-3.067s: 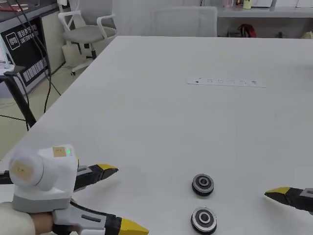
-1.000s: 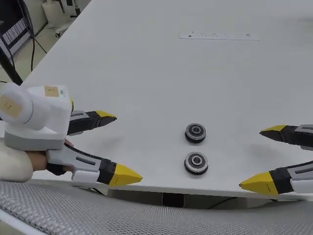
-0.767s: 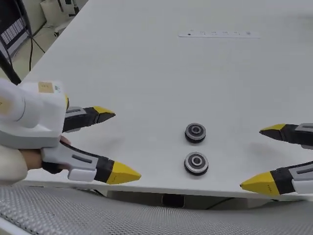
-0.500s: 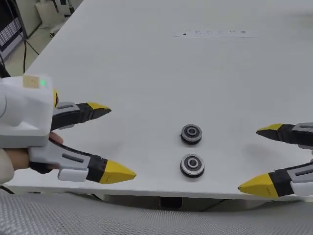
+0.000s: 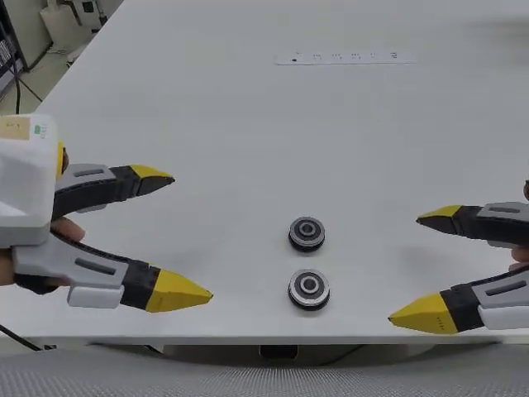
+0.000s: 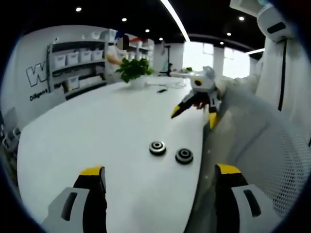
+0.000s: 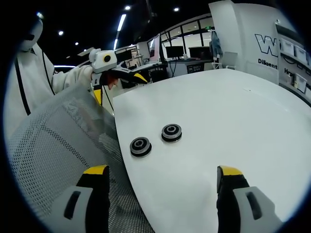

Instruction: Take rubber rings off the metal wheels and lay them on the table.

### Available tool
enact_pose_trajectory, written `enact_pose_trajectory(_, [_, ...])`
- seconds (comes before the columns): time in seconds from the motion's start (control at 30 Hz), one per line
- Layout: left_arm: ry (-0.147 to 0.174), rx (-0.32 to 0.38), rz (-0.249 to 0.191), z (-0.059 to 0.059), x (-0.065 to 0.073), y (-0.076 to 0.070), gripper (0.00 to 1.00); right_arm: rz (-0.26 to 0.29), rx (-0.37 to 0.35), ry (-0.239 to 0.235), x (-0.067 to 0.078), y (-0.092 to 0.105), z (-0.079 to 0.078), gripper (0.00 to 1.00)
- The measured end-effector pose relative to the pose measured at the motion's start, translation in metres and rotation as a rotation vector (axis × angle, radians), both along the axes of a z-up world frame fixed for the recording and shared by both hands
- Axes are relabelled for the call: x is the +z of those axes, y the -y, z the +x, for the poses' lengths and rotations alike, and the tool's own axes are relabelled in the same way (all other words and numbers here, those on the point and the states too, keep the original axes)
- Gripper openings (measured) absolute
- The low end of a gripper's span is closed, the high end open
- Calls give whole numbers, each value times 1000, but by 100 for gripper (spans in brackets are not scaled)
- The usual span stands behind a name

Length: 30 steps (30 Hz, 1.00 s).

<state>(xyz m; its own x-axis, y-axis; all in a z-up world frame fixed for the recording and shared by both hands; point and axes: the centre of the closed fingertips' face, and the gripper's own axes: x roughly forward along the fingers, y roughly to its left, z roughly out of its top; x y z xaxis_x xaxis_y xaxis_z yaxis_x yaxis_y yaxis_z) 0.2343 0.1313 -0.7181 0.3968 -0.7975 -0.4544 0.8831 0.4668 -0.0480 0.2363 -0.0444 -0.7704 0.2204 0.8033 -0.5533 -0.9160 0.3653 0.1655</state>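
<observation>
Here, two small round metal wheels lay flat on the smooth white table (image 5: pixel 248 124): the near wheel (image 5: pixel 309 289), its silvery hub circled by a black rubber ring (image 5: pixel 293 289), and the far wheel (image 5: pixel 307 233), likewise ringed, just beyond it and not touching. The left gripper (image 5: pixel 188 236) hovered well to the left of the near wheel and the right gripper (image 5: pixel 406 266) off to its right, each with its black, yellow-tipped, pointed jaws spread wide and holding nothing. A grey mesh chair back (image 7: pixel 63 136) stood by the table edge closest to that near wheel.
</observation>
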Motion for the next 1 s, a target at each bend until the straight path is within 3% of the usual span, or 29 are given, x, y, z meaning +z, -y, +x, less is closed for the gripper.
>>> enact_pose_trajectory(0.1, [10,-10,-21,2,7,6,92,1,9,3,0,-2,1,87])
enact_pose_trajectory(0.23, [18,-38,-15,1,15,13,91,2,21,7,1,-3,2,86])
enact_pose_trajectory(0.3, [19,-46,0,3,18,16,91,37,26,2,10,-7,4,85])
enact_pose_trajectory(0.4, [44,-54,-7,6,26,21,92,70,24,10,23,-10,9,83])
enact_pose_trajectory(0.6, [91,-95,17,1,42,49,91,65,39,42,30,-12,16,81])
enact_pose_trajectory(0.83, [113,-109,-44,6,56,66,89,73,81,37,39,-23,14,78])
enact_pose_trajectory(1.0, [132,-145,-43,6,57,82,87,65,144,69,53,-33,12,72])
